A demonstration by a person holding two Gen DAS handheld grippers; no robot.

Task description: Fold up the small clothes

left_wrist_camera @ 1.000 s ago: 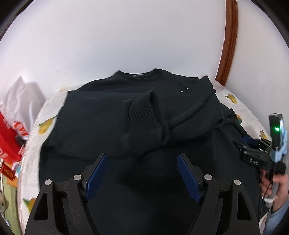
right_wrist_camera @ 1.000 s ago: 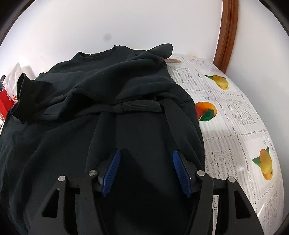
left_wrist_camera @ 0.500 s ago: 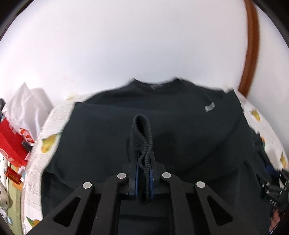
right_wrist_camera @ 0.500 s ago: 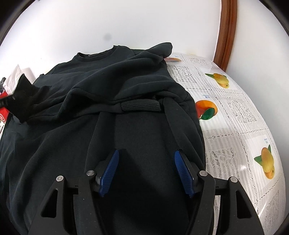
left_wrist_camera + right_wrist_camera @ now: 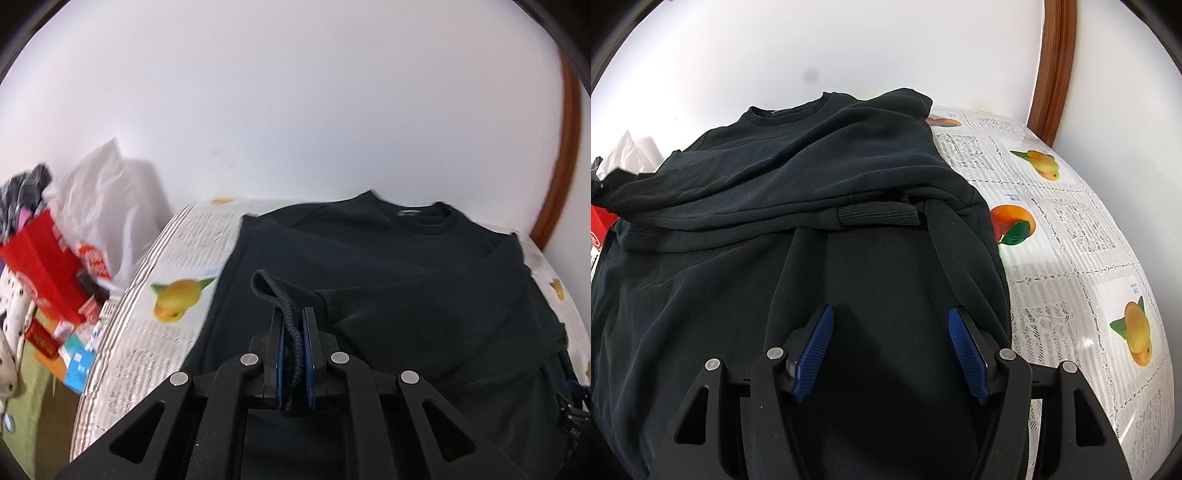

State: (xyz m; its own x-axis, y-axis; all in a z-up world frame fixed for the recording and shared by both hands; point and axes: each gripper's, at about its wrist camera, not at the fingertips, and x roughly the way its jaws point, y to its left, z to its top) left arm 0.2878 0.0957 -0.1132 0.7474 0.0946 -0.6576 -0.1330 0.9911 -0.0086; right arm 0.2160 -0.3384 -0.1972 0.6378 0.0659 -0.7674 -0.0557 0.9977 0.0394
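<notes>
A black sweatshirt (image 5: 424, 280) lies spread on the table, collar at the far side. My left gripper (image 5: 294, 317) is shut on the ribbed sleeve cuff (image 5: 275, 291) and holds it raised over the shirt's left part. In the right wrist view the sweatshirt (image 5: 798, 192) has a sleeve stretched across the chest toward the left, and the other ribbed cuff (image 5: 879, 216) lies flat in the middle. My right gripper (image 5: 890, 332) is open and empty, low over the lower body of the shirt.
The table has a white lace cloth with fruit prints (image 5: 1071, 229). A red bag (image 5: 48, 266) and a white plastic bag (image 5: 107, 199) stand off the table's left edge. A white wall and a brown wooden frame (image 5: 1056, 66) stand behind.
My left gripper closed on the sleeve cuff, then carried it leftward across the shirt. My right gripper stayed open and almost still.
</notes>
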